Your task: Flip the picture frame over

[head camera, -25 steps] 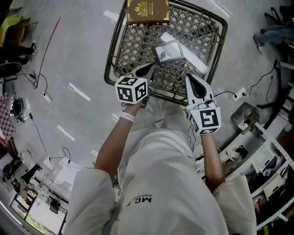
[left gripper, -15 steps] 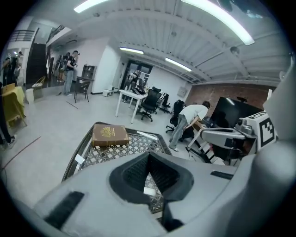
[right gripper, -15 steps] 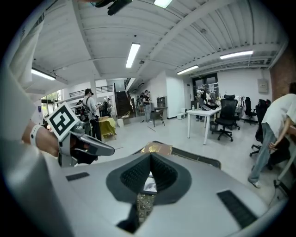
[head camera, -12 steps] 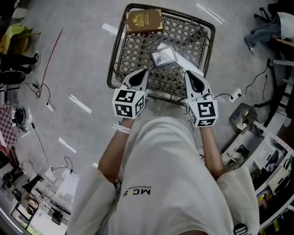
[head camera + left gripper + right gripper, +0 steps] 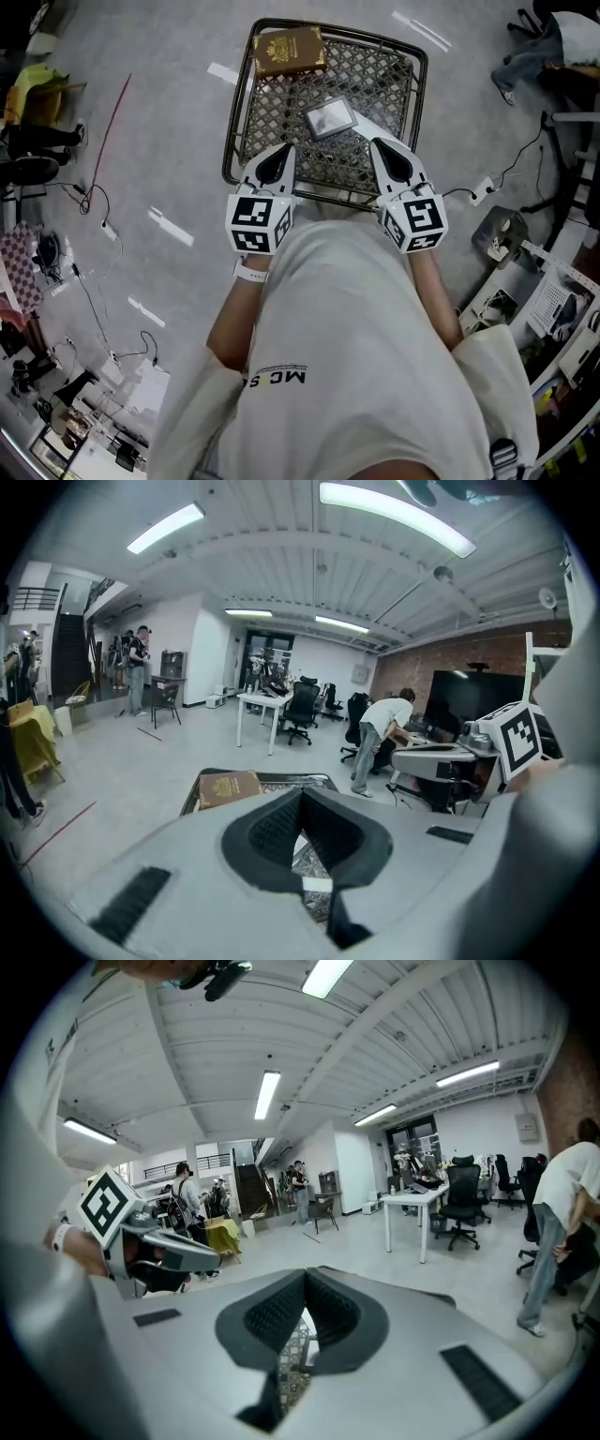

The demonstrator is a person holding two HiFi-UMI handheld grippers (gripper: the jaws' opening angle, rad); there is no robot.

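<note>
A small grey picture frame [image 5: 330, 119] lies flat near the middle of a dark wire-lattice table [image 5: 232, 131], partly on a white sheet [image 5: 377, 128]. My left gripper [image 5: 284, 150] hovers over the table's near edge, left of the frame and apart from it, shut and empty. Over the same edge my right gripper [image 5: 378, 145] sits to the frame's right, also shut with nothing held. In the left gripper view the shut jaws [image 5: 300, 795] point over the table rim [image 5: 272, 776]. The right gripper view shows its shut tips [image 5: 305, 1275] above the lattice.
A brown book [image 5: 290, 50] [image 5: 228, 787] lies on the table's far left corner. Cables and a power strip [image 5: 485, 191] run over the floor on the right, beside cluttered shelves [image 5: 553, 309]. A person [image 5: 380, 731] bends over a desk further off.
Both grippers have drawn back toward the body and the table now sits farther up in the head view. The frame has not moved. Both jaws stay shut.
</note>
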